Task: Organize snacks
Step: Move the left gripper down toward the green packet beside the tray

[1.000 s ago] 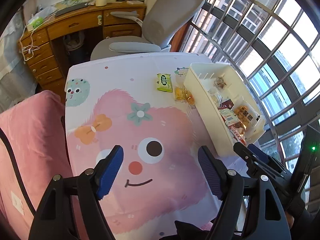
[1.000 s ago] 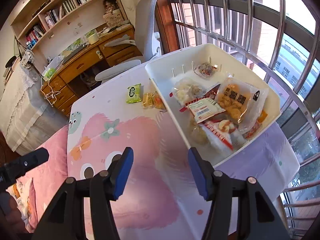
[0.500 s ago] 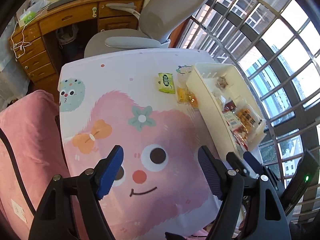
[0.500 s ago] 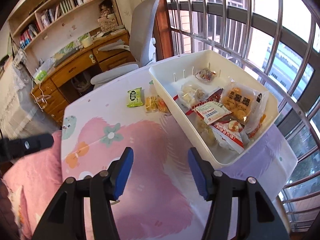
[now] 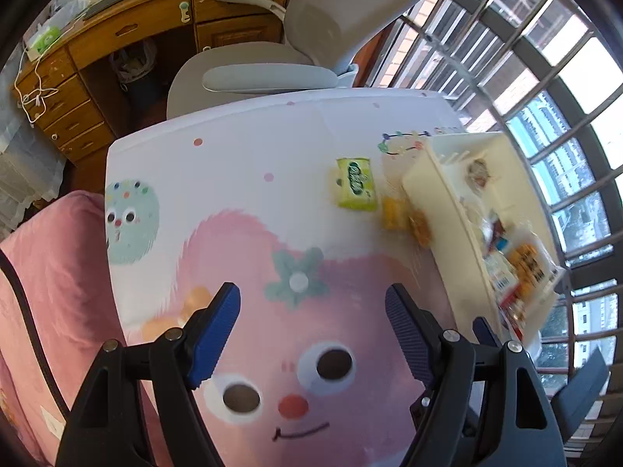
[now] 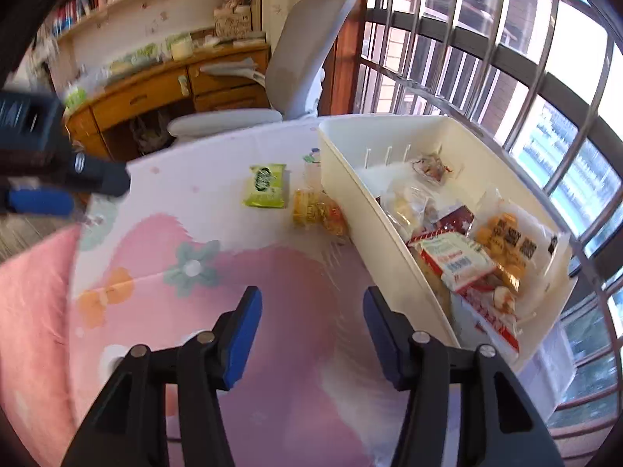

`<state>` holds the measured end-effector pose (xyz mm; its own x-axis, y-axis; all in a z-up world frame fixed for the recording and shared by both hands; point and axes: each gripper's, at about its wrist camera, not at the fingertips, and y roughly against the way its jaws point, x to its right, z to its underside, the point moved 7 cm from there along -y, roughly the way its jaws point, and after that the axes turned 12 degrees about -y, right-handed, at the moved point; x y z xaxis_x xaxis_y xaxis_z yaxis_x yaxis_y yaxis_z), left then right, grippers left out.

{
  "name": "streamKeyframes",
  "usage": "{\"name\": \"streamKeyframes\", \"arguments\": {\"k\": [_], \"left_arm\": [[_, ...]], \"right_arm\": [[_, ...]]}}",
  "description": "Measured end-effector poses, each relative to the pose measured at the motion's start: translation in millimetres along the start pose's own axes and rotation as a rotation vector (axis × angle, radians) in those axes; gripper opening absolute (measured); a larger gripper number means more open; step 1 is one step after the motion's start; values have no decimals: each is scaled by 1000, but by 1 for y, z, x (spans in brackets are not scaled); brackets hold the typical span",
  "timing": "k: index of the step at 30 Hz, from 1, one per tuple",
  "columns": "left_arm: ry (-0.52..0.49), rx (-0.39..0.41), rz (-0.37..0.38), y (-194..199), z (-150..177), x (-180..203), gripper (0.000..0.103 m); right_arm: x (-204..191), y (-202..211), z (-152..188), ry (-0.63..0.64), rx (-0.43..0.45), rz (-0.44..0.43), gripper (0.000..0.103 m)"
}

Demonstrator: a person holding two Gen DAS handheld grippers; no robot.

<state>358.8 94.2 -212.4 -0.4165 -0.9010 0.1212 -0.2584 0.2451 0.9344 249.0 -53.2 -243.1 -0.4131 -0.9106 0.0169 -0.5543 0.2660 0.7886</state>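
Right wrist: bare tablecloth (image 6: 272, 272) beside bin (image 6: 373, 210).

Table (image 6: 218, 202) fills the centre and lower frame of both views. Bin (image 6: 350, 179) stands on the table's right side, holding several snack packets (image 6: 459, 260). One packet (image 6: 266, 186) lies on the table left of the bin, upper centre of the frame; two small snacks (image 6: 319, 210) lie between it and the bin, just beside the bin wall. Chair (image 5: 268, 74) stands behind the table; desk (image 5: 128, 35) behind it, upper left. Window bars (image 6: 486, 58) run along the right
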Motion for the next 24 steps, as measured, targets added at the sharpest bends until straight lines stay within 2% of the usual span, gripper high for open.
{"name": "streamKeyframes", "arguments": {"k": [6, 11, 16, 24], "left_arm": [[-29, -41, -14, -41, -33, 0, 76], [-25, -57, -3, -75, -52, 2, 76], [-16, -64, 23, -105, -69, 6, 76], [-16, -71, 37, -137, -89, 14, 76]], "right_arm": [[-9, -33, -6, 82, 1, 68, 45], [-14, -57, -3, 133, -17, 135, 34], [-15, -71, -4, 178, 12, 186, 32], [-18, -85, -12, 220, 69, 211, 32]]}}
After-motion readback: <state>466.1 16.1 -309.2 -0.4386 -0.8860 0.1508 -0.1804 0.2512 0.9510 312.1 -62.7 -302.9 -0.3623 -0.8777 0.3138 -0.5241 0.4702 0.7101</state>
